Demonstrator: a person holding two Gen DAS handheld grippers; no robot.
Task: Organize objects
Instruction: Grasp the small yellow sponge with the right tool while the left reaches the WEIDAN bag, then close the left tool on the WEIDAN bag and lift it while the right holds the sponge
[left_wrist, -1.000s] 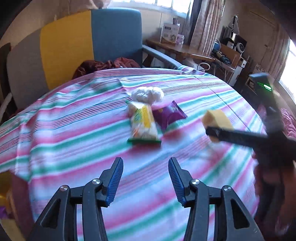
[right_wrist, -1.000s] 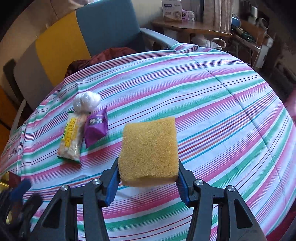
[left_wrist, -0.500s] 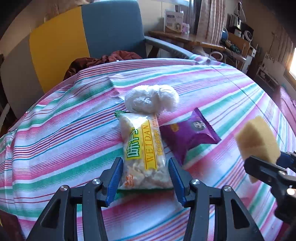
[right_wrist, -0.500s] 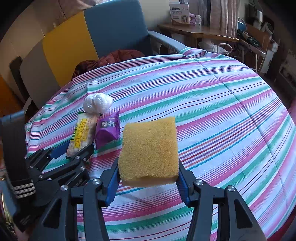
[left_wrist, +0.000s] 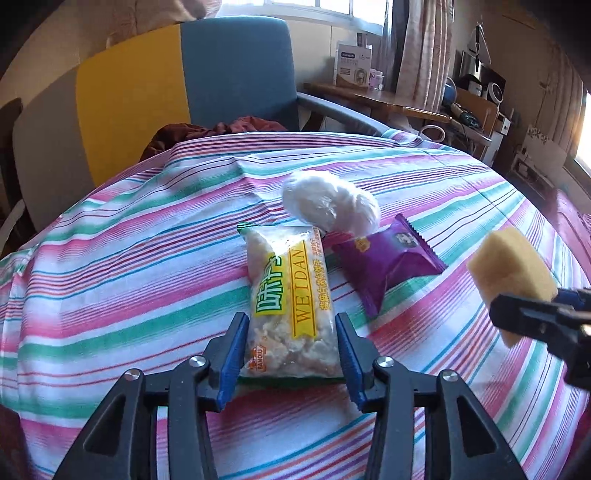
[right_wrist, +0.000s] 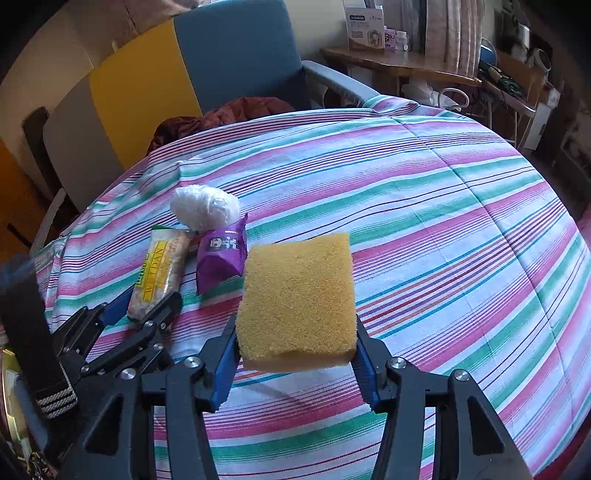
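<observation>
Lowered since before, left tongs (left_wrist: 290, 341) close around the snack packet (left_wrist: 291, 299); only right view shows right tongs (right_wrist: 295, 354) gripping sponge (right_wrist: 297, 295).

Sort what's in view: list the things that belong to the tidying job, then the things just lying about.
Job: yellow sponge; WEIDAN snack packet; purple snack packet; white plastic-wrapped bundle.

Lying about: striped tablecloth; armchair; dark red cloth; white box.

yellow sponge (right_wrist: 297, 295); purple snack packet (left_wrist: 384, 260); clear snack bag (left_wrist: 291, 306) with yellow-green label; white plastic bundle (left_wrist: 330, 206); pink, green, white striped tablecloth (right_wrist: 424, 206); blue-yellow-grey chair (left_wrist: 177, 81).
</observation>
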